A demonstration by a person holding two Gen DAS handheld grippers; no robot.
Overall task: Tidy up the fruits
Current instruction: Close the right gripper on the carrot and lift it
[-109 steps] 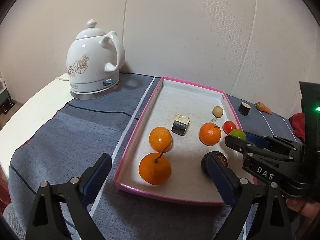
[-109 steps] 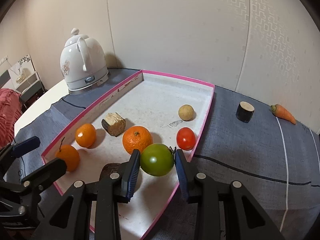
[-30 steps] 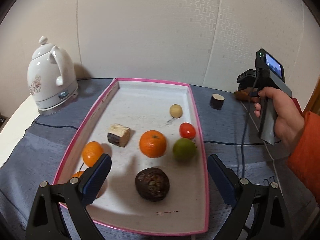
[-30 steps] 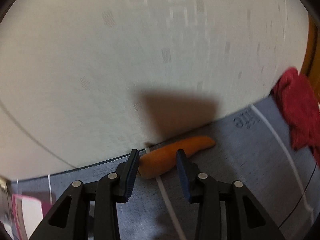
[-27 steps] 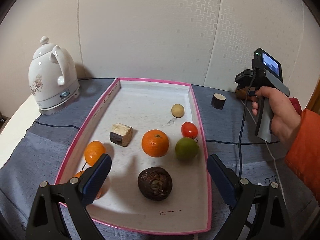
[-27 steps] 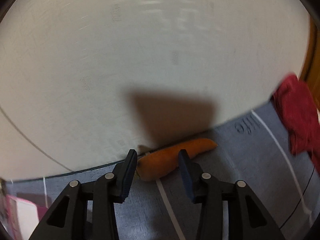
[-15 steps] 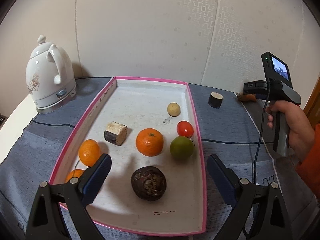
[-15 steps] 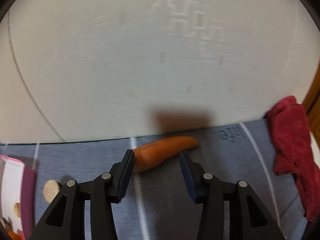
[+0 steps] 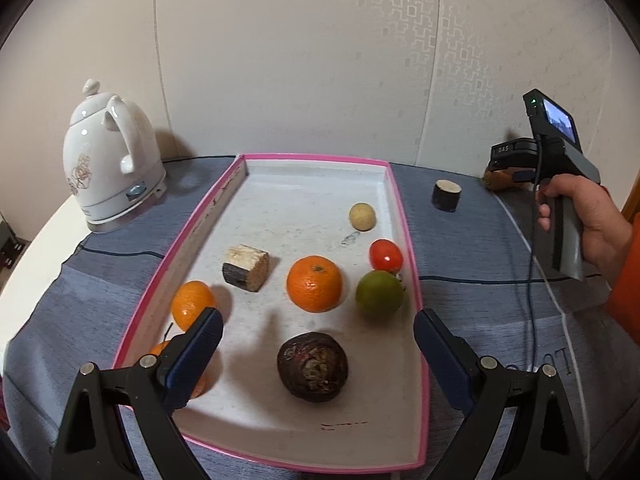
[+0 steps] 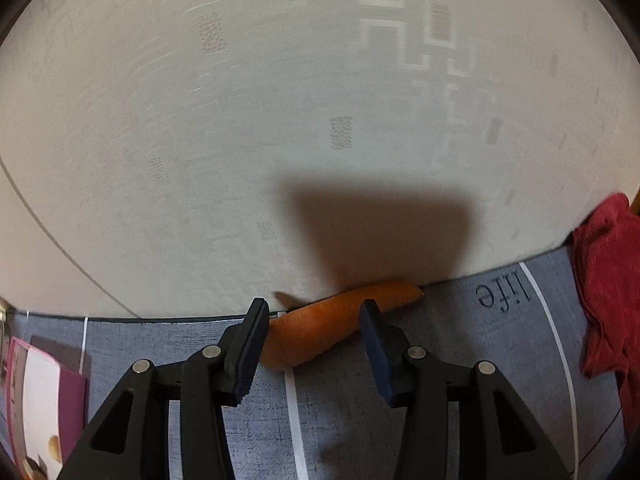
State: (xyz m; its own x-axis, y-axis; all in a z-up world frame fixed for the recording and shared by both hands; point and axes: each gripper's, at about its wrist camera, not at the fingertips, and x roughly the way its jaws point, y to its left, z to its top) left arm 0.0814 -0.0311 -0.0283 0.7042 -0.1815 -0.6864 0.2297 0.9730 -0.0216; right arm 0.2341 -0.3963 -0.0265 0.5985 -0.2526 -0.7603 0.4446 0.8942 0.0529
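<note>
The carrot (image 10: pixel 340 326) lies on the gray cloth (image 10: pixel 460 400), right up against the wall (image 10: pixel 280 120). It is outside the pink tray (image 9: pixel 404 240), well off to one side of it. It lies long-ways along the wall, a bit slanted, with its thin tip toward the red rag (image 10: pixel 608 292) and its fat end toward the tray.

The right gripper (image 10: pixel 316 344) points down at the carrot from above, and its jaws are opening. They stand on both sides of the fat half but do not squeeze it. I think this is so the pads can close across the short way, which holds better.

The left gripper (image 9: pixel 316 348) hangs over the near end of the tray, spread wide with nothing in it. It seems to be waiting. The oranges (image 9: pixel 315 283), the green fruit (image 9: pixel 379 292) and the tomato (image 9: pixel 385 255) sit inside the tray.
</note>
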